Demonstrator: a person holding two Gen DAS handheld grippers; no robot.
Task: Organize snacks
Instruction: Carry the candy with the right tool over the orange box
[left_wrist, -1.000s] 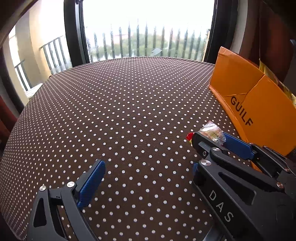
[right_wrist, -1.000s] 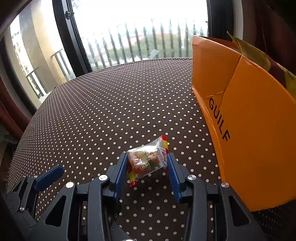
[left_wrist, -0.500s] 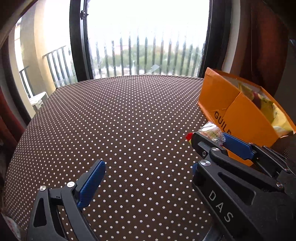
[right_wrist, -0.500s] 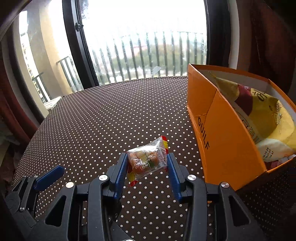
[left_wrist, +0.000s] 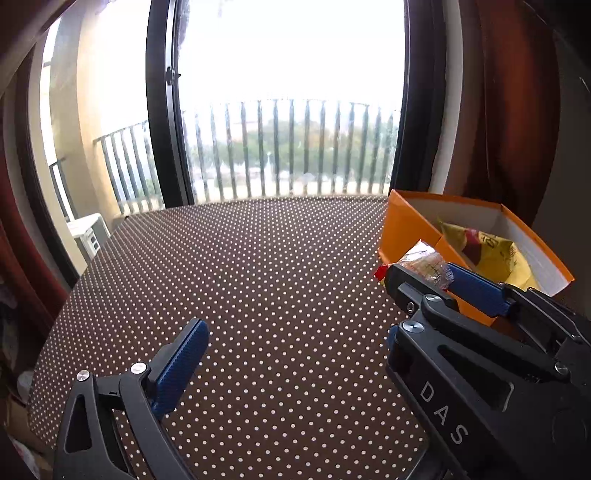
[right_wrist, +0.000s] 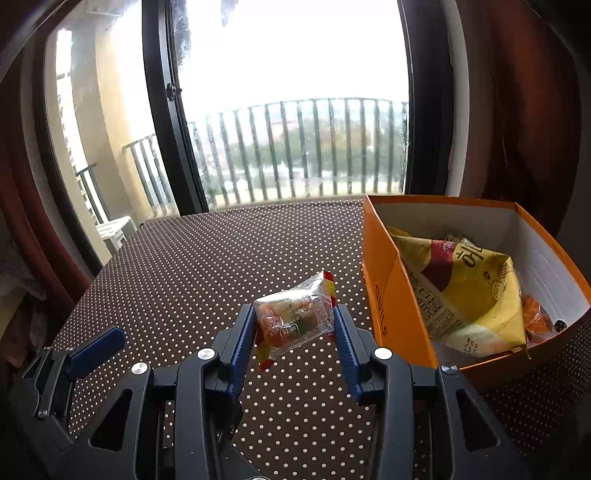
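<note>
Grippers side by side above round brown tablecloth with white polka dots (right_wrist: 207, 266), both tilted downward. Left gripper (left_wrist: 295, 334) at left, jaws spread wide, nothing between blue pads (left_wrist: 181, 365). Right gripper (right_wrist: 295, 332) pinching small clear-wrapped snack packet with red and yellow ends (right_wrist: 295, 319) between its blue pads, packet held clear of cloth. Farther right, open orange cardboard box (right_wrist: 391, 295) with large yellow crisp bag (right_wrist: 469, 291) inside, just beside packet.

Orange box (right_wrist: 391, 295) blocks the right; table (right_wrist: 221, 266) left lies open.
</note>
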